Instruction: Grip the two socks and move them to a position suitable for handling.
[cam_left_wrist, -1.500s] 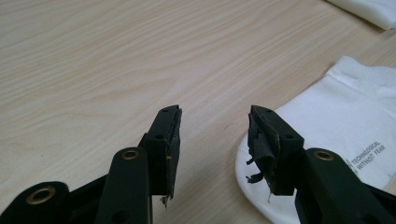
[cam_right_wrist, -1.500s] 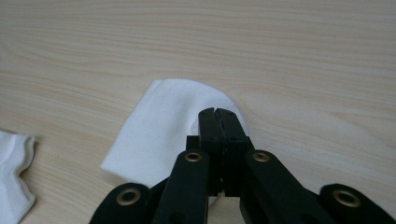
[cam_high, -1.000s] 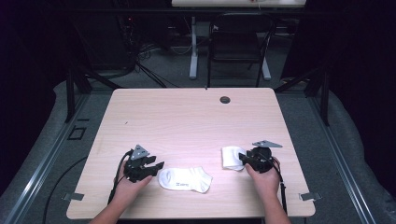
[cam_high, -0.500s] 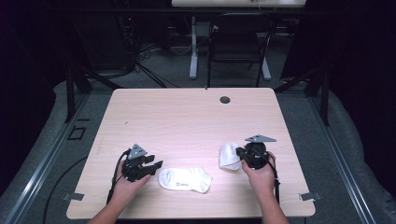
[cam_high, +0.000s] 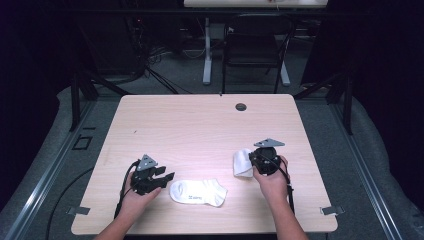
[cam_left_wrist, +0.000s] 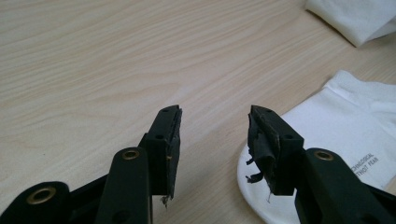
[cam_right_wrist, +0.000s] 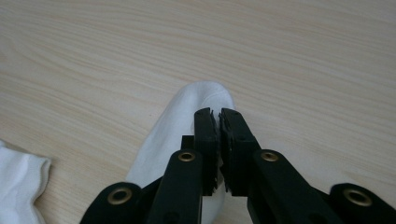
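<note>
While my right tongs (cam_right_wrist: 218, 113) have just been closing on one small white cotton sock (cam_right_wrist: 180, 122), pinched and lifted near the pale wooden counter's (cam_high: 200, 125) right edge, my left tongs (cam_left_wrist: 215, 116) gape empty beside the flat second sock (cam_high: 198, 192). Pairing looks barely begun, I judge.

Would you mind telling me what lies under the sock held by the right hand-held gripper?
Bare wooden table shows under the hanging white sock, pinched by the right hand-held gripper. The jaws cover the pinched fabric, and the sock hides the tabletop directly beneath it.
</note>
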